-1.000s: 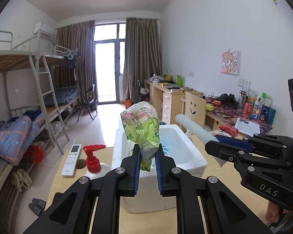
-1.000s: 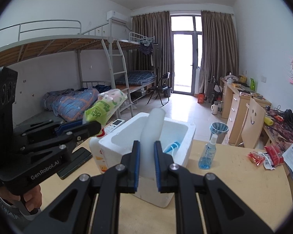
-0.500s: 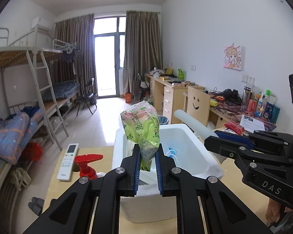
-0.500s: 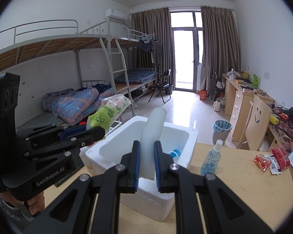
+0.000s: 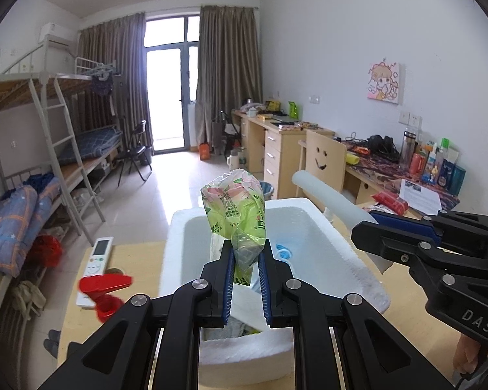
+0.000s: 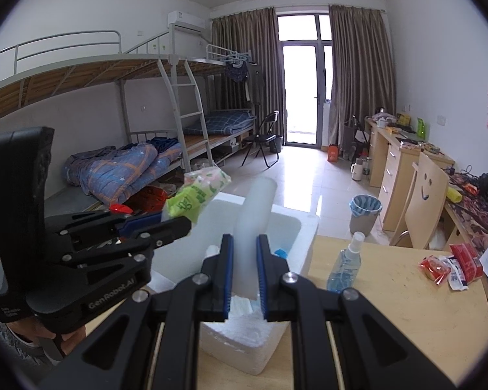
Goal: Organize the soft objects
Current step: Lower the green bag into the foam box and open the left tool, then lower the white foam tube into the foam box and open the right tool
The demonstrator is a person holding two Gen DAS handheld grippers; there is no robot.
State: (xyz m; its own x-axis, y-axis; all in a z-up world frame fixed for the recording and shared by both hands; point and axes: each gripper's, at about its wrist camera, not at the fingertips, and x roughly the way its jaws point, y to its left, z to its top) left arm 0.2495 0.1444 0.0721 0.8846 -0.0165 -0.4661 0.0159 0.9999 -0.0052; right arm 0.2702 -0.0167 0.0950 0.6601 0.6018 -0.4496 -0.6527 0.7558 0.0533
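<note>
On the table's [image 5: 140, 260] left lie a remote [image 5: 96, 260] and a red pump bottle [image 5: 105, 292]. The left gripper [image 5: 246, 265] is clamped on a green packet [image 5: 236, 208] held over the foam box [image 5: 341, 260]. Beside it, the right gripper [image 6: 245, 260] pinches a white tube [image 6: 255, 214] above the same box, with a spray bottle [image 6: 346, 265] further right.

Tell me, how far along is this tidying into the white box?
Partly done, it seems: a few things, one blue, already lie in the white foam box. In hand: the left gripper is shut on a green plastic pack and the right gripper on a white foam roll, both above the box. Left: releasing both inside. The snack packets on the table look untouched.
</note>
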